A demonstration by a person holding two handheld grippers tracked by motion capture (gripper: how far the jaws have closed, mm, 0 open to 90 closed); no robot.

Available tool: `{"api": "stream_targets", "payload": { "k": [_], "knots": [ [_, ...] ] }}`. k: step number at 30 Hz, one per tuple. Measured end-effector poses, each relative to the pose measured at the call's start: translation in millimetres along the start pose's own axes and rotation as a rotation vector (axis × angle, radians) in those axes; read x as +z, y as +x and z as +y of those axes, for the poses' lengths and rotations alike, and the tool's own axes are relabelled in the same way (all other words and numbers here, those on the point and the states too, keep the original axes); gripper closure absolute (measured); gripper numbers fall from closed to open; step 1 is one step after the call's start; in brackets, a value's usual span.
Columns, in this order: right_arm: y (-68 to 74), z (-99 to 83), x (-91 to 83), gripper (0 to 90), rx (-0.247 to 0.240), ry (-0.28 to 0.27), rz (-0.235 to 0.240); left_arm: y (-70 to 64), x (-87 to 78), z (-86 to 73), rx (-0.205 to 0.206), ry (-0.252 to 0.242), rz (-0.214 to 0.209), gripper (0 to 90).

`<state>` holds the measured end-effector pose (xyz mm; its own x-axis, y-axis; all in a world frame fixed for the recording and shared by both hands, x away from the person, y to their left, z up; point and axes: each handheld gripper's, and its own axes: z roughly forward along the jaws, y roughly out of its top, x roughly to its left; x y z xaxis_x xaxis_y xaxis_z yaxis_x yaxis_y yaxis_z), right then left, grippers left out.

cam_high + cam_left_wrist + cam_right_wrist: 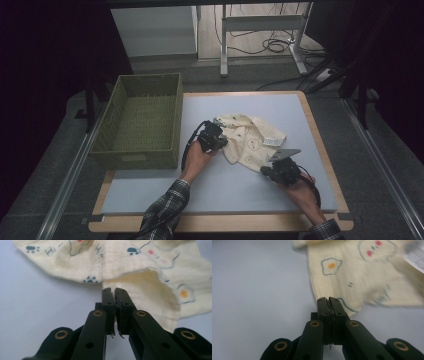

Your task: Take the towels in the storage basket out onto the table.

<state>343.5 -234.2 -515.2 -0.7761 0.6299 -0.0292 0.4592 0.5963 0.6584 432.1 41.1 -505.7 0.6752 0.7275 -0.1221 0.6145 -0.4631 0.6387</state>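
A cream cloth [250,135] printed with paw marks and fried eggs lies crumpled on the pale mat [225,192] at mid-table. My left gripper [224,142] is at the cloth's left edge. In the left gripper view its jaws [115,291] are shut and seem to pinch a raised fold of the cloth [140,262]. My right gripper [265,170] is at the cloth's near corner. Its jaws [328,299] are also shut, apparently on the cloth's [362,272] edge. A white label [271,142] shows on the cloth's right side.
A green woven basket [135,159] with nothing visible inside stands at the table's left, partly over the edge. The mat has bare room in front of and to the right of the cloth. Desk legs and cables [272,45] lie on the floor beyond the table.
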Motion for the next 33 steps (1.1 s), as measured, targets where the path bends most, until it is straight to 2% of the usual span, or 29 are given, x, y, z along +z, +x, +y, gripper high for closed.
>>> {"api": "stream_targets", "payload": {
  "k": [2,6,8,11,12,14,15,16,18,22,25,27,30,31,32,33],
  "knots": [
    [-6.3,-6.2,-7.6,88.4,0.012,0.003,-0.018,1.6,-0.2,-2.4,-0.004,0.008,0.002,86.0],
    [-21.9,-22.6,-27.9,88.4,0.049,0.008,-0.062,3.2,0.6,-8.2,-0.007,0.046,0.050,84.0],
    [-30.8,-33.0,-40.0,88.4,0.084,0.002,-0.080,3.8,-0.1,-11.5,-0.010,0.048,0.048,80.8],
    [-38.8,-44.1,-50.8,88.4,0.124,-0.010,-0.075,-0.5,-5.8,-14.0,-0.011,0.024,0.022,75.2],
    [-39.6,-45.9,-52.2,88.3,0.129,-0.010,-0.073,-5.3,-9.4,-14.1,0.000,0.010,-0.004,73.7],
    [-40.4,-48.8,-54.1,88.3,0.130,-0.008,-0.070,-16.4,-14.8,-12.7,0.037,0.004,-0.020,70.1],
    [-40.0,-49.4,-54.3,88.2,0.128,-0.008,-0.069,-21.2,-16.3,-11.7,0.048,0.007,-0.035,68.0],
    [-39.8,-49.8,-54.4,88.2,0.125,-0.008,-0.069,-29.4,-18.2,-9.7,0.073,0.011,-0.067,66.2],
    [-39.0,-50.1,-54.2,88.1,0.127,-0.006,-0.065,-44.2,-19.3,-5.9,0.116,0.019,-0.084,62.5],
    [-38.5,-49.9,-53.9,87.9,0.129,-0.006,-0.062,-75.1,-10.5,1.5,0.181,0.041,-0.164,56.6],
    [-38.9,-49.9,-54.4,87.8,0.133,-0.008,-0.061,-95.5,2.1,3.3,0.228,0.076,-0.196,52.3],
    [-39.4,-50.3,-54.8,87.8,0.130,-0.012,-0.062,-107.1,13.6,2.8,0.252,0.110,-0.188,49.7],
    [-39.2,-51.2,-55.1,87.7,0.129,-0.016,-0.062,-117.1,28.7,0.2,0.282,0.132,-0.126,47.7],
    [-38.9,-51.6,-55.1,87.7,0.130,-0.016,-0.061,-119.2,28.6,-0.1,0.288,0.111,-0.096,50.4],
    [-38.7,-52.0,-54.6,87.7,0.128,-0.014,-0.064,-119.4,28.3,0.2,0.288,0.114,-0.074,59.9],
    [-38.6,-52.4,-54.1,87.7,0.128,-0.013,-0.064,-118.4,27.9,0.1,0.285,0.110,-0.070,69.7]
  ]
}}
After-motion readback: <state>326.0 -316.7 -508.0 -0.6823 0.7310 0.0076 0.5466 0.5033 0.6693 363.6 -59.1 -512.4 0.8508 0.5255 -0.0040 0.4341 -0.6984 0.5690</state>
